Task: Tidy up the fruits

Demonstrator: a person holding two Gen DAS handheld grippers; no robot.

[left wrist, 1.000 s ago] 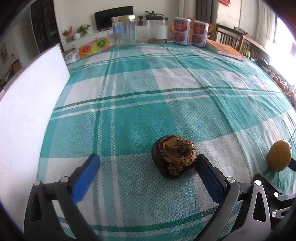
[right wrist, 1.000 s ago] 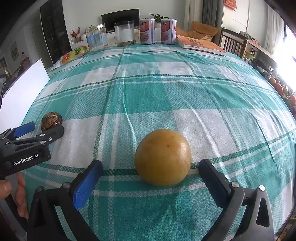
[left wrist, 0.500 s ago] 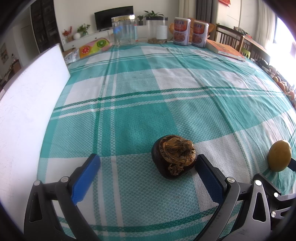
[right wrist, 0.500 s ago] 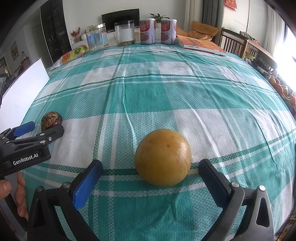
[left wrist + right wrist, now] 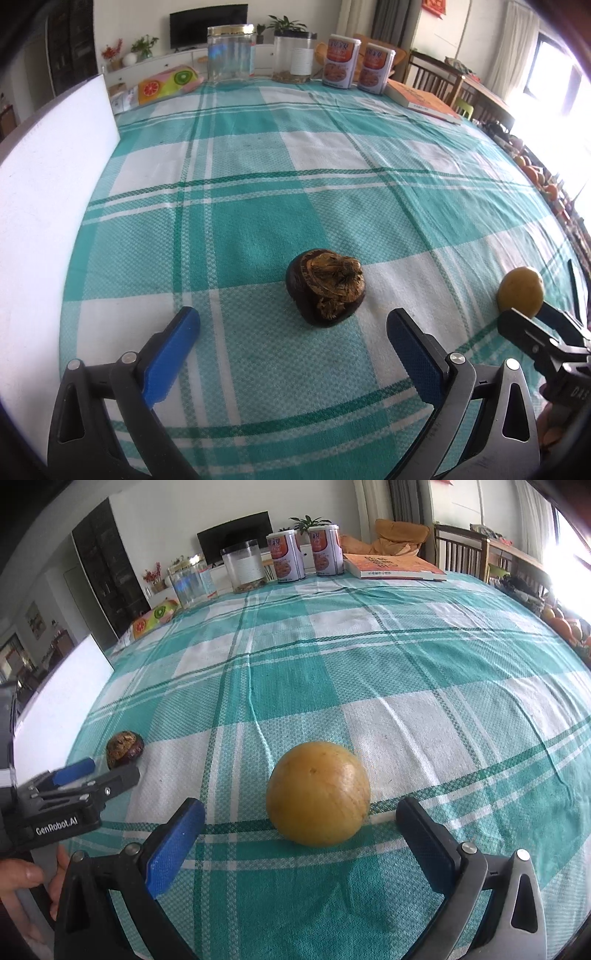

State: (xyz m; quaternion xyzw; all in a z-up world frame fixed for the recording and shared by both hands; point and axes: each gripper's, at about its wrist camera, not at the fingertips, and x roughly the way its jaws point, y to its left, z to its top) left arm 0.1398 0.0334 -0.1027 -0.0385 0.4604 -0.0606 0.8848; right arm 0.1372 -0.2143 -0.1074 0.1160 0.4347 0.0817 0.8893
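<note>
Both tongs wide apart: L [image 5: 291, 325] w/ brown fruit [image 5: 325, 288], R [image 5: 301, 812] w/ yellow fruit [image 5: 318, 793].

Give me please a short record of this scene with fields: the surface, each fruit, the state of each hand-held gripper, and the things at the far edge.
surface: table with green and white checked cloth
dark fruit: dark brown fruit, on the cloth, ahead of the open left hand-held gripper, untouched
yellow fruit: round yellow fruit, on the cloth, ahead of the open right hand-held gripper, untouched
far edge: two clear jars, two printed cans, orange book
left side: white board
</note>
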